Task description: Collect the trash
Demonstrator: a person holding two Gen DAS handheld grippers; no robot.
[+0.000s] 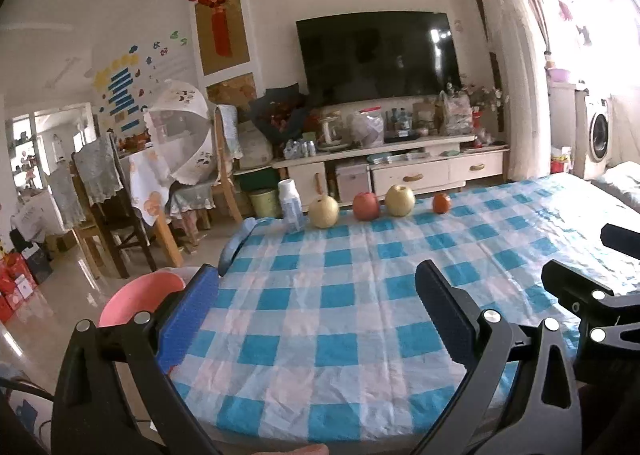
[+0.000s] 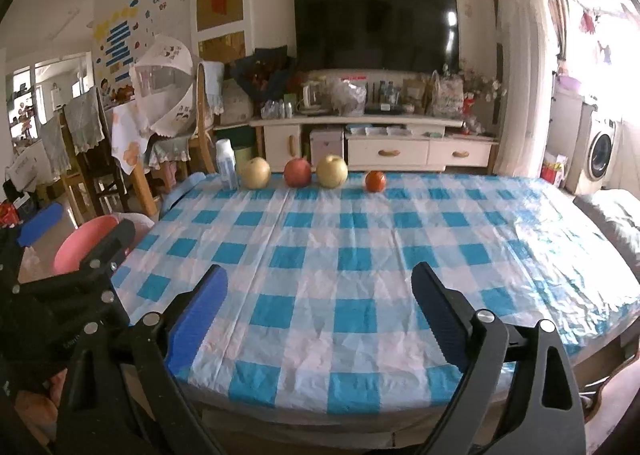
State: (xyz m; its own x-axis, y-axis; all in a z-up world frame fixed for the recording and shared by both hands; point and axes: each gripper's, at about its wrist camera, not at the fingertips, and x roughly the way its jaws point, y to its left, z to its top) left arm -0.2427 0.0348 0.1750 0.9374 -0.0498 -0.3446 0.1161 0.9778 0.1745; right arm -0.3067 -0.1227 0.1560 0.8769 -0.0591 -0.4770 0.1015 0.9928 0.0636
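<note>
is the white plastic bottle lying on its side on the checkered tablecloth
No, the white plastic bottle stands upright at the far edge of the blue-and-white checkered tablecloth, left of the row of fruit.

I am in a home living room: my table [image 2: 360, 239] wears a blue-checked cloth, and at twelve o'clock a dark TV [image 2: 376, 27] hangs over a cluttered cream cabinet [image 2: 400, 147]. At ten o'clock stand dining chairs [image 1: 100, 191] and a mesh food cover [image 1: 180, 127]; at two o'clock, a washing machine [image 1: 598, 135]
</note>
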